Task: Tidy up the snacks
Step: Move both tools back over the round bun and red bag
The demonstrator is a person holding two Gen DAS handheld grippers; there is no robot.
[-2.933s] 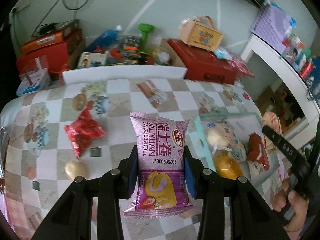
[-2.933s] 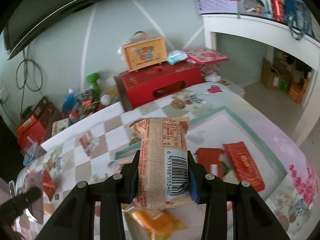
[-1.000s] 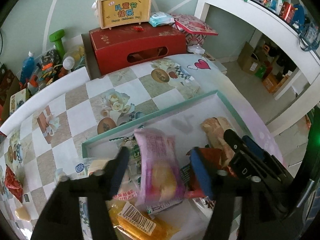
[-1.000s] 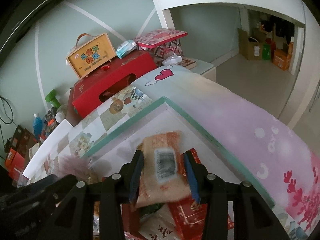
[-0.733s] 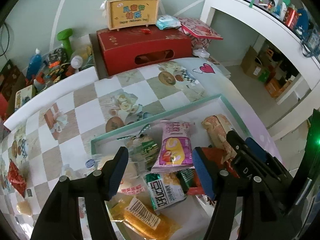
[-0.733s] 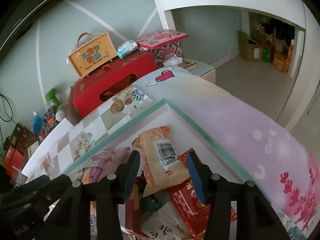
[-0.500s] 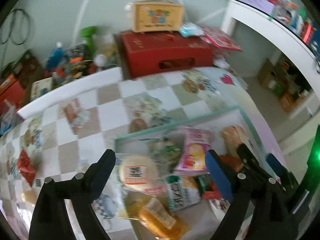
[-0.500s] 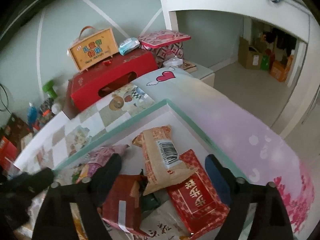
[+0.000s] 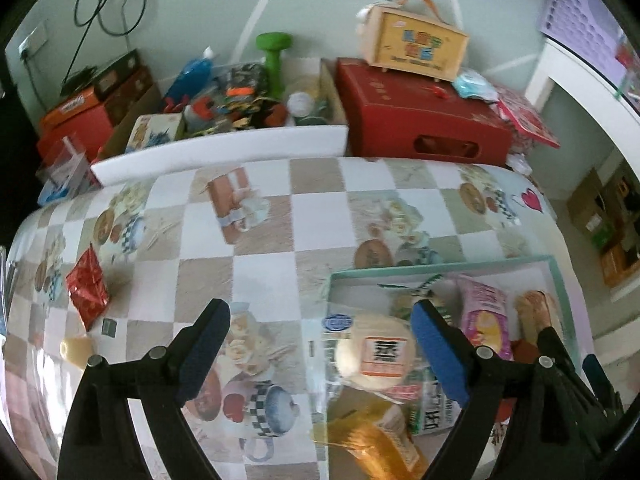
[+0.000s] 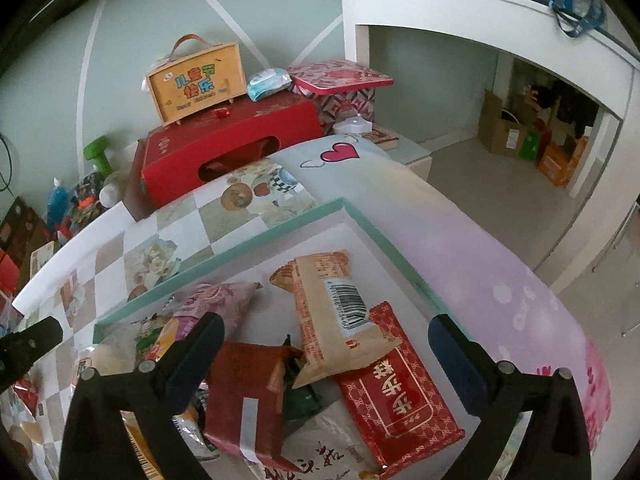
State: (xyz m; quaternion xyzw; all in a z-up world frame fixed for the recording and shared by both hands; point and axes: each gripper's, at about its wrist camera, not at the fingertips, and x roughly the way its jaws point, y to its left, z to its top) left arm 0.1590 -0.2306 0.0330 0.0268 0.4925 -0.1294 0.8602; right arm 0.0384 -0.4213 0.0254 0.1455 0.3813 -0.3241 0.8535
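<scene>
A teal-rimmed tray (image 9: 440, 270) (image 10: 280, 232) holds several snack packets. The pink Swiss-roll packet (image 9: 486, 320) (image 10: 216, 300) lies loose in it, beside a round bun packet (image 9: 376, 352). A tan packet with a barcode (image 10: 332, 320) rests on a red flat packet (image 10: 400, 396). My left gripper (image 9: 318, 312) is open and empty, straddling the tray's left rim and the tablecloth. My right gripper (image 10: 326, 322) hovers over the tray with its jaws opening, and the tan packet below them is untouched. A red foil snack (image 9: 86, 288) and a small yellow one (image 9: 76, 348) lie on the cloth at far left.
A checked tablecloth (image 9: 260, 248) covers the table. Behind it stand a red box (image 9: 420, 120) with a yellow carry case (image 9: 420, 44) on top, and a carton of clutter (image 9: 232, 96). A white desk (image 10: 480, 12) rises at the right, with the floor beyond the table's edge.
Both grippers let go of their packets, which now lie in the tray. The left gripper swung left across the tray's rim. The right jaws spread wider.
</scene>
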